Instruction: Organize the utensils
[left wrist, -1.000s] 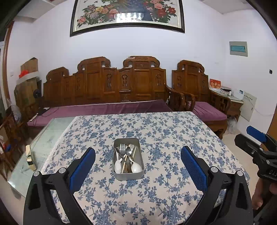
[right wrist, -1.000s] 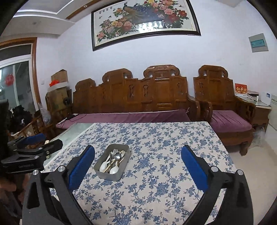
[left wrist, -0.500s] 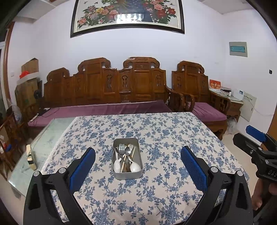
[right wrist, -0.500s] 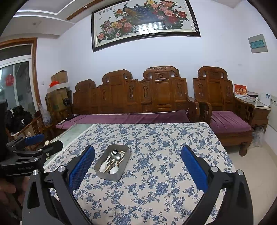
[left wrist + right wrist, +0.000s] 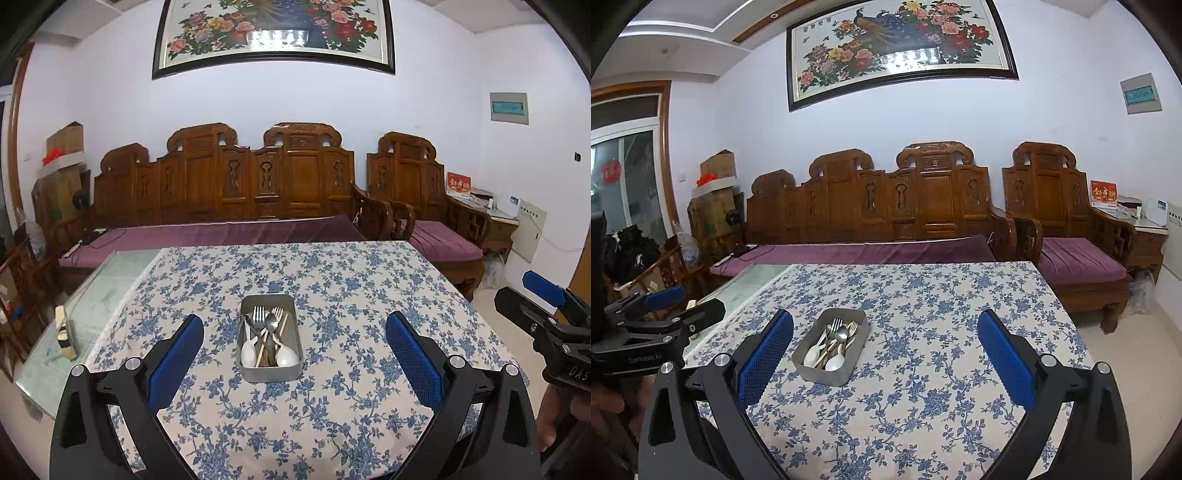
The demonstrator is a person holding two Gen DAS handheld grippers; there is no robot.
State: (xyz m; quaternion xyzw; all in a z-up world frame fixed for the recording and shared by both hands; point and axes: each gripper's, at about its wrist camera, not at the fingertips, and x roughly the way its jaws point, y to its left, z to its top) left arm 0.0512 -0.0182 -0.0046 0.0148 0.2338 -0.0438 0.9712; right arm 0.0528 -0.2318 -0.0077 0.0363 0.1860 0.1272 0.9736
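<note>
On the bench (image 5: 332,424) centre, forks, spoons and chopsticks lay gathered in a metal tin (image 5: 269,341); both grippers (image 5: 293,354) (image 5: 884,354) hung near it, jaws spread wide and holding nothing.

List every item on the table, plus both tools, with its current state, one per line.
Left tool: open, empty, short of the tin.
Right tool: open, empty, short of the tin.
Metal tin: uncovered, flat on the tablecloth.
Forks: lying in the tin, tines toward the sofa.
White spoons: in the tin, bowls at the near end.
Chopsticks: in the tin among the cutlery.
Tablecloth: spread flat.
</note>
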